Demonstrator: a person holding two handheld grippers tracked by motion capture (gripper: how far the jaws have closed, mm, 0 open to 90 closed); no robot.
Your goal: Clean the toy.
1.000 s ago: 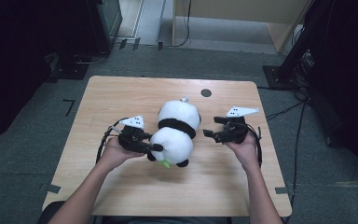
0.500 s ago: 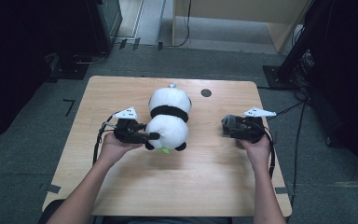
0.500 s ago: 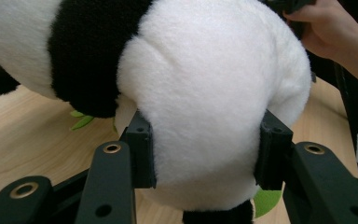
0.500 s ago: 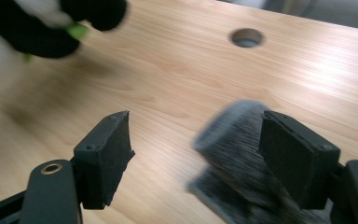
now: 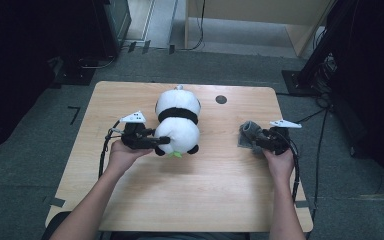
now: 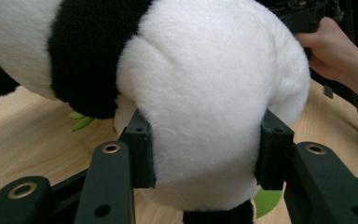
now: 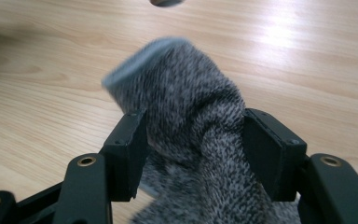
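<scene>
On the table (image 5: 190, 200), tongs grip panda (image 5: 177, 122) and sock (image 5: 247, 132).

My left gripper (image 6: 205, 154) is matt black plastic with little brass-looking rivets, and it's squished into the plush panda (image 6: 205, 88), a soft, fuzzy short pile in white and black with smooth green felt-like leaves at the lower edge. My right gripper (image 7: 193, 149) has the same matt plastic pads, pressed on a grey sock (image 7: 191, 121) of nubby, heathered knit. The table (image 7: 51, 93) is pale wood grain, smooth with a glossy glare at upper right.
</scene>
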